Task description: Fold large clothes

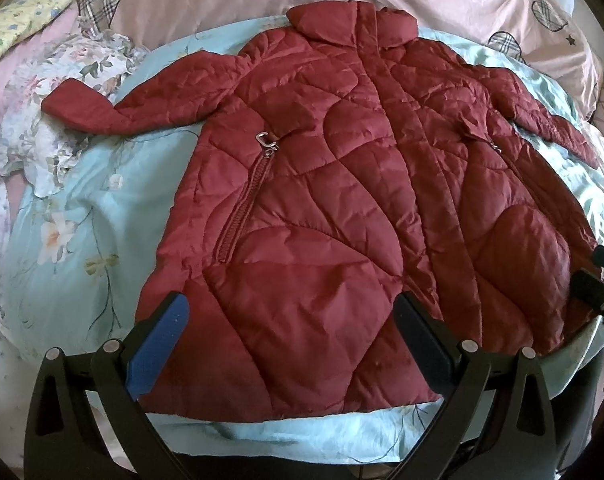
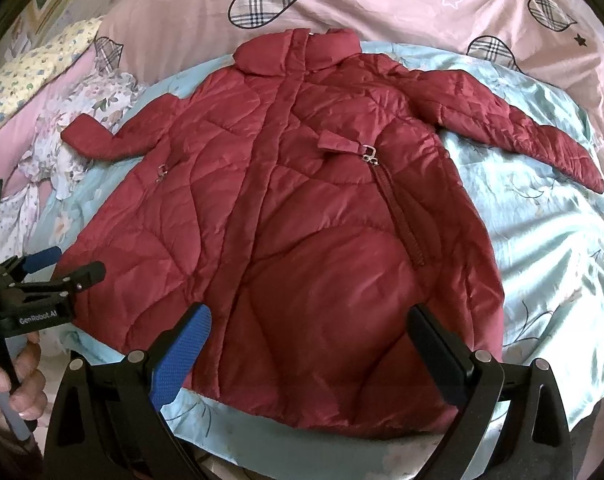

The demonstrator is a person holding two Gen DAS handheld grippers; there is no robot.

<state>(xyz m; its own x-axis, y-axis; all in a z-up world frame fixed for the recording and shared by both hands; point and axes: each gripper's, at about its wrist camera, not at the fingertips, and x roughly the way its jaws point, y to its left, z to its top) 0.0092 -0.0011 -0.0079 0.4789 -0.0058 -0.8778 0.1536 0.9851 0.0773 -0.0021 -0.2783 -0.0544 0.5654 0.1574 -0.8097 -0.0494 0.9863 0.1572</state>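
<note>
So the dark red quilted puffer jacket [image 1: 322,184] is laid out flat, front up, on the pale blue floral bedsheet [image 1: 102,216], collar pointing toward the pink duvet with plaid hearts [image 2: 342,0] at the far end. Both sleeves are spread out to the sides, and the hem is nearest the cameras. No fold started yet as far as I can tell.

Both tools hang just above the hem end. The left gripper [image 1: 292,344] has its fingers wide apart with nothing between them, and the right gripper [image 2: 308,350] is the same, open and empty.

Handling-wise, my guess is this thing is light but bulky. The shell looks shiny and slick, so a shallow pinch will probably slide off, and the padding will spring back instead of holding a crease. I'd bite deep on a seam or edge where the fabric is doubled up: the left sleeve cuff [image 1: 76,106] and the right sleeve cuff [image 2: 582,168] look like good handles for bringing the sleeves in first, then the hem corners for folding it up. Watch the 2 metal zipper pulls [image 2: 371,155] on the pockets, since they could snag a finger.
</note>
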